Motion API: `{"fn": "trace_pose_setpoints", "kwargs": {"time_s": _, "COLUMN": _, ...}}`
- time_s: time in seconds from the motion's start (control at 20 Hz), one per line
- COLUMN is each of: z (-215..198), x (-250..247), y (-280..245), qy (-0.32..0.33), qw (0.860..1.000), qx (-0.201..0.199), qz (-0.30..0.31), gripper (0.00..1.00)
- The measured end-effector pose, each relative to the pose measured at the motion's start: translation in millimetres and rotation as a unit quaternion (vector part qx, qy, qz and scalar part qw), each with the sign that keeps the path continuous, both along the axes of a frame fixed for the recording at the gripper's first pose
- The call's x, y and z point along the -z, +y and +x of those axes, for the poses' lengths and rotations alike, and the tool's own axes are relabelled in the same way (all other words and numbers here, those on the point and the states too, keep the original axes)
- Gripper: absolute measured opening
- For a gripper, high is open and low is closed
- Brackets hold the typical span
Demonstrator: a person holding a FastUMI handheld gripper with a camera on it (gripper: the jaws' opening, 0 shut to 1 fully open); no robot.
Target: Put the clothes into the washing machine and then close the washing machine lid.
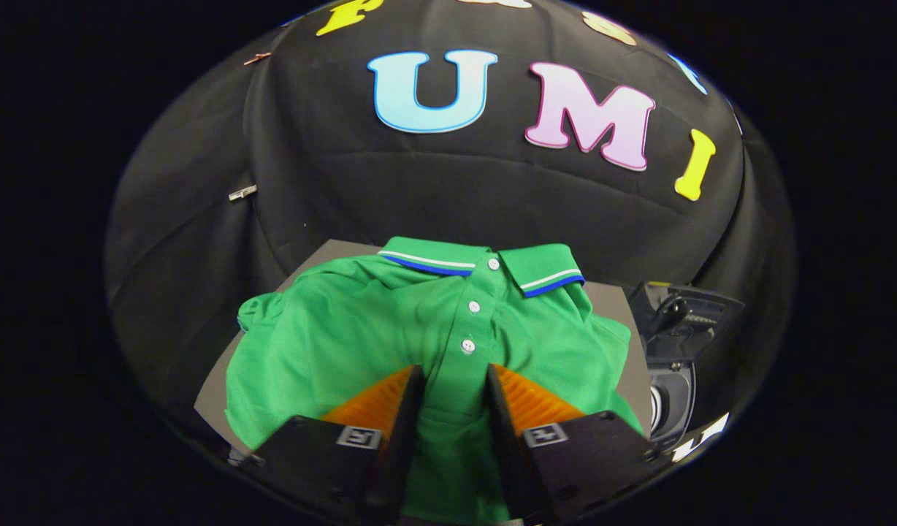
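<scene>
A green polo shirt (390, 336) with a blue-and-white trimmed collar and white buttons lies spread flat on a grey tabletop (213, 391). My gripper (453, 372) is right over the shirt's lower front, just below the bottom button. Its fingers stand apart, with the button placket showing flat in the gap between them; the fingertips (412, 380) are at the cloth. To the right of the shirt, off the table's edge, is the dark washing machine (671, 398), its lid (686, 310) raised and its round opening showing.
The black cloth wall rises close behind the table and wraps around both sides. The shirt covers most of the tabletop, leaving bare grey strips at the left and right edges.
</scene>
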State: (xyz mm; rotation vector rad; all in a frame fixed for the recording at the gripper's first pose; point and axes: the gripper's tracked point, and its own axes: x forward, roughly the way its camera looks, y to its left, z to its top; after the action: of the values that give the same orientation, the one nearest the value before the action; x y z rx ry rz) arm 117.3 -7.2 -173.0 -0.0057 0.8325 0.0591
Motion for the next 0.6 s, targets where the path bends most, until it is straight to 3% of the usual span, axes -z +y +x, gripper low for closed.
{"fn": "trace_pose_setpoints", "kwargs": {"time_s": 0.1, "z": 1, "x": 2, "y": 3, "qy": 0.015, "qw": 1.000, "qx": 0.015, "qz": 0.016, "gripper": 0.23}}
{"fn": "trace_pose_setpoints", "kwargs": {"time_s": 0.45, "z": 5, "x": -44, "y": 2, "qy": -0.039, "qw": 0.998, "qx": -0.027, "qz": 0.032, "gripper": 0.19}}
{"fn": "trace_pose_setpoints", "kwargs": {"time_s": 0.5, "z": 7, "x": -44, "y": -8, "qy": -0.050, "qw": 0.998, "qx": -0.016, "qz": 0.022, "gripper": 0.05}}
{"fn": "trace_pose_setpoints", "kwargs": {"time_s": 0.6, "z": 7, "x": -55, "y": -8, "qy": -0.058, "qw": 0.998, "qx": -0.029, "qz": 0.023, "gripper": 0.05}}
